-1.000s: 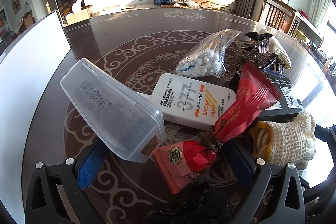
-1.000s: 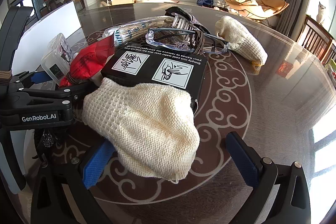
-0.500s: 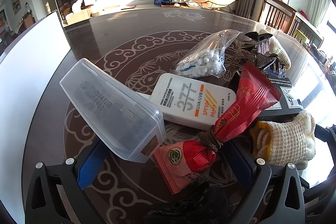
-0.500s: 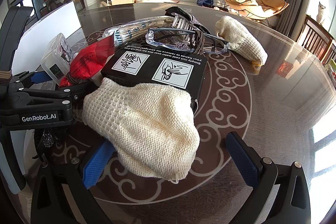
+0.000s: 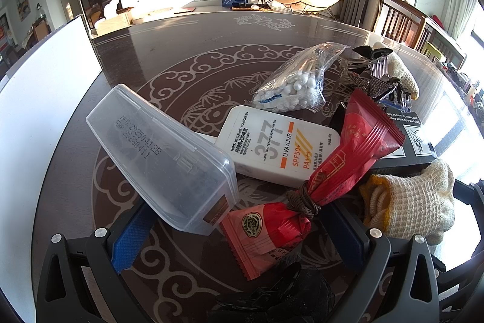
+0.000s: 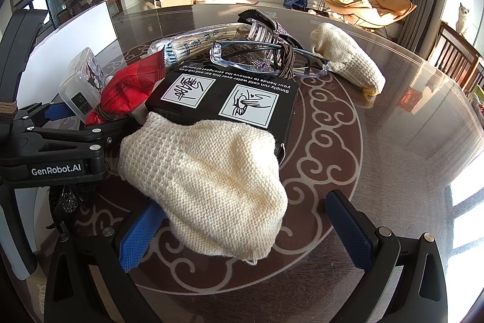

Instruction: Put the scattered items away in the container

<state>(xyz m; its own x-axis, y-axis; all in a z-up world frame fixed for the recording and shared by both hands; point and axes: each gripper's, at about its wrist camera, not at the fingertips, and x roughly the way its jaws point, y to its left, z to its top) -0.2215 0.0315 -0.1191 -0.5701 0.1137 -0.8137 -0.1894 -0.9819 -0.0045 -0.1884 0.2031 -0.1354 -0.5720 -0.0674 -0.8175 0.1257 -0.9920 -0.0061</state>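
Both grippers are wide open and hold nothing. Between the left gripper's [image 5: 239, 232] blue pads lie a clear plastic case [image 5: 163, 156] and a red candy wrapper [image 5: 320, 180] tied in the middle with a brown hair band [image 5: 304, 199]. The right gripper [image 6: 245, 229] sits around a cream knit glove [image 6: 208, 177].

That glove lies partly on a black box [image 6: 227, 99]. Behind the box are clear safety glasses [image 6: 266, 59] and a second knit glove [image 6: 348, 59]. A white sunscreen tube [image 5: 278, 147] lies behind the wrapper, touching it, with a bag of cotton swabs [image 5: 299, 80] farther back. All of it is on the dark glass table [image 5: 187, 50]. The white wall [image 5: 42, 111] at the left may be the container, but I cannot tell.

What could go wrong: the left gripper could pinch the case and the wrapper together, because they touch. The glove is soft, so it may slip or drag the box.

The tube reads "377", "UVA/UVB", "SPF50+" and "PA+++". The box says "Simply run cold water over this bar". The left gripper, seen from the right camera, reads "GenRobot.AI".
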